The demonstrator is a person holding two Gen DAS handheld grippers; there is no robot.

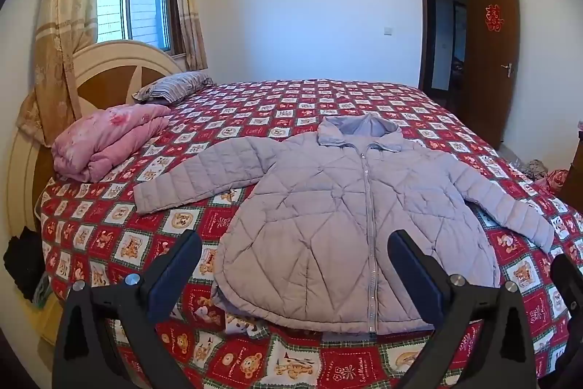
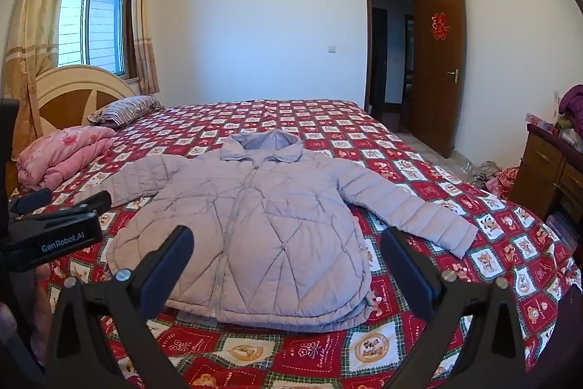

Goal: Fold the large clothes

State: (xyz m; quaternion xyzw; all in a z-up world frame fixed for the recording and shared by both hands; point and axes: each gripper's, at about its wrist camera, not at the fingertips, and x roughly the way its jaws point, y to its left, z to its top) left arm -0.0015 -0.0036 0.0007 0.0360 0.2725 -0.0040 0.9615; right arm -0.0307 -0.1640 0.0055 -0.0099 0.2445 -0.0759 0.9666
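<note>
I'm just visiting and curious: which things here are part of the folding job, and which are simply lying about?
Part of the job: lilac jacket, left gripper, right gripper.

Lying about: pink quilt, striped pillow, bedspread.

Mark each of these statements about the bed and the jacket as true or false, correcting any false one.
1. The lilac puffer jacket lies flat with its zip closed. True.
2. Both sleeves are folded over the chest. False: each sleeve is spread out to its side.
3. The left claw grips the hem. False: it is open and holds nothing.
4. A folded pink quilt sits near the headboard. True.
5. The door is shut. False: it stands open.
6. The right claw is open and empty. True.
</note>
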